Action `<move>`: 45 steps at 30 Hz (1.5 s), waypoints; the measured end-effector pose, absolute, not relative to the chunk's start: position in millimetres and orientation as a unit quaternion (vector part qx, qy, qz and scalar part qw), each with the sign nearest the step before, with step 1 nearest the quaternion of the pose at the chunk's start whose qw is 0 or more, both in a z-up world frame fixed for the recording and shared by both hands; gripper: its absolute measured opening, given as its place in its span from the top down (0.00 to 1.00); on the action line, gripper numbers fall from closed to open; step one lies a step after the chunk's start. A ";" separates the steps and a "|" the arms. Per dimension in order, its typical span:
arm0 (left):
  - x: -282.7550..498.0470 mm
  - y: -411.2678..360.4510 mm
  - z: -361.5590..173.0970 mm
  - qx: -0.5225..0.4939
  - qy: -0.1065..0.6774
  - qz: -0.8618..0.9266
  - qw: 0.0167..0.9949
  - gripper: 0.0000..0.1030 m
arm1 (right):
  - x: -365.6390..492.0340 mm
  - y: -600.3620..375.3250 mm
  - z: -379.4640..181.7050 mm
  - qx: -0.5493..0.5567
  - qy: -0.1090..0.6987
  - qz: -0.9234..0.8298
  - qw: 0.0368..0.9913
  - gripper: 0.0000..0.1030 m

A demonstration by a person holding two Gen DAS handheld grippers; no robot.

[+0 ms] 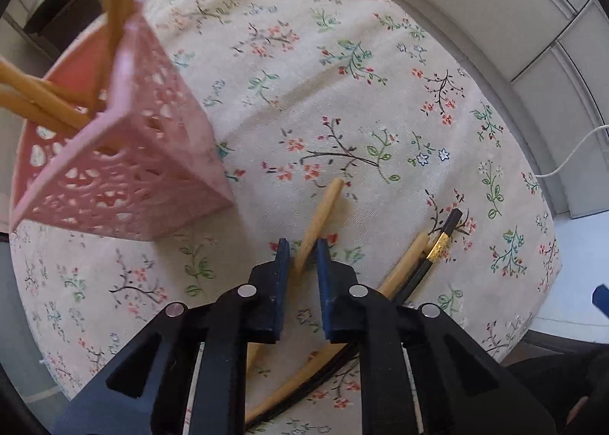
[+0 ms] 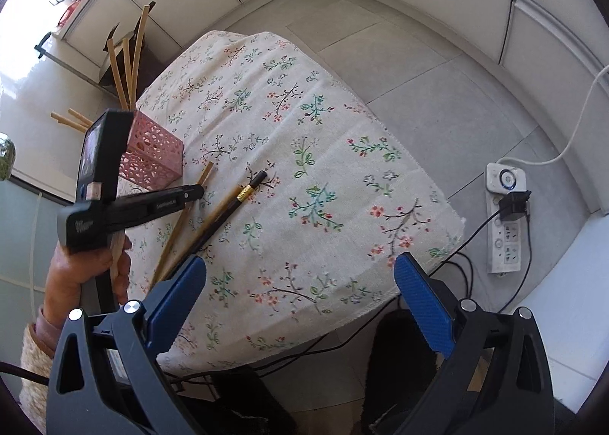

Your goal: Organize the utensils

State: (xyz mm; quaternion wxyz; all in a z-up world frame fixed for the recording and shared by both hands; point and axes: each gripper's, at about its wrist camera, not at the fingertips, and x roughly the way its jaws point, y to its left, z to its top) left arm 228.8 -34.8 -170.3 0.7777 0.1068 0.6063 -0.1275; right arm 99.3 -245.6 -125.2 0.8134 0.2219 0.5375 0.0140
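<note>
**Chopsticks: one in the grip, two left on the cloth**

The chopstick (image 1: 319, 220) nearest the left gripper (image 1: 303, 250) is a pale wooden one, and the blue pads (image 1: 283, 254) are drawn in close on either side of it, pinching it at about the middle — a narrow grip with only this stick in it. It lies on the floral cloth (image 1: 342, 92), its long axis running from under the gripper up and slightly right in the left wrist view, blunt end pointing away from the camera toward the middle of the table.

Just to the right lie two more, side by side and touching: a second wooden stick (image 1: 409, 256) and a black one (image 1: 443, 241) with a gold band. They point the same general way, angled a little further right.

The right gripper (image 2: 300, 284) hangs over the table's near edge, jaws wide apart and holding nothing.

Farther off, at the left, stands the pink holder (image 1: 125, 176) — several wooden sticks (image 1: 42, 100) already lean in it. By my reading the job is partly done: three sticks remain, and the first of them is gripped but not yet lifted.
</note>
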 end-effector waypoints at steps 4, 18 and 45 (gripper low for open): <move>211.3 -11.2 -144.6 0.112 0.572 -0.123 0.803 0.91 | 116.9 -229.8 -118.2 0.234 0.533 0.024 0.813 0.06; 148.9 46.2 -36.7 0.046 0.485 -0.131 0.864 0.92 | 214.0 -160.0 -169.9 0.276 0.618 0.034 0.736 0.67; 142.0 87.4 -7.0 -0.009 0.437 -0.091 0.895 0.93 | 225.6 -130.6 -158.6 0.276 0.541 0.020 0.795 0.93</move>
